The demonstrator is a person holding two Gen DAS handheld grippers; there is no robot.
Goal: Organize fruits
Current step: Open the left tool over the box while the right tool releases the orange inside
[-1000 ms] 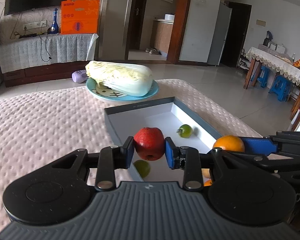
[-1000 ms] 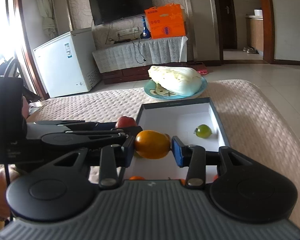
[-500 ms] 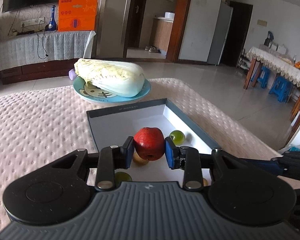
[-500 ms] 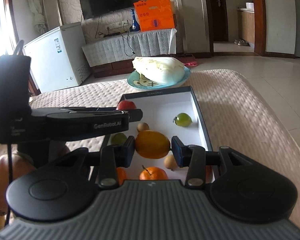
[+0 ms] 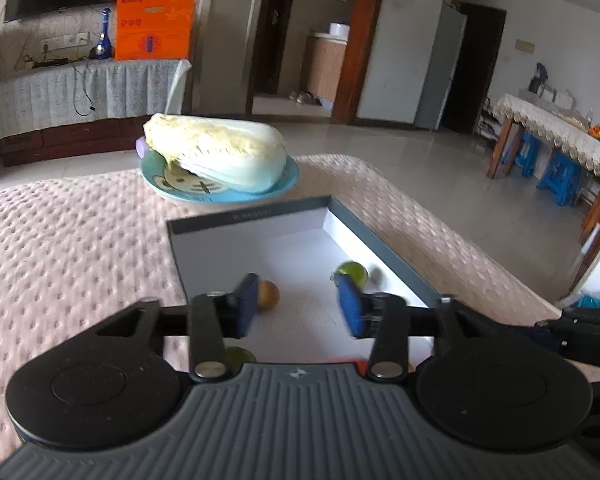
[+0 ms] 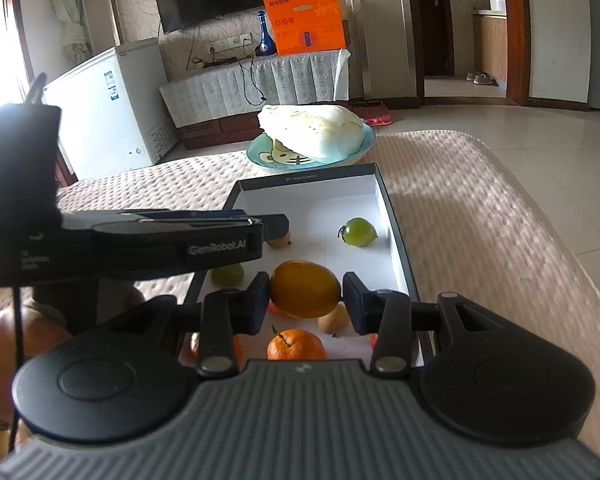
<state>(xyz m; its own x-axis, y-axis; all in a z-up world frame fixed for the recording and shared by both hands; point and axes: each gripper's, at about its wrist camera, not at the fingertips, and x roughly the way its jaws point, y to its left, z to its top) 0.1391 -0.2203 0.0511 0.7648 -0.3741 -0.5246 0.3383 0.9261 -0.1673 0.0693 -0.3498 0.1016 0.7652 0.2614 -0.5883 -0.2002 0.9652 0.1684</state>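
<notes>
Pink quilted worktop (image 6: 480, 208). Left gripper (image 5: 298, 305) fingers wide, empty; right gripper (image 6: 305, 299) pinches orange (image 6: 305, 294) above box (image 6: 394, 216). Dropped, it may roll.

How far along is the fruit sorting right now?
Well along. Several fruits already lie in the box: a green tomato, a small orange, a brown fruit. The left gripper is over the box with open, empty jaws. The right gripper holds a large orange over the box; that one is left to set down.
</notes>
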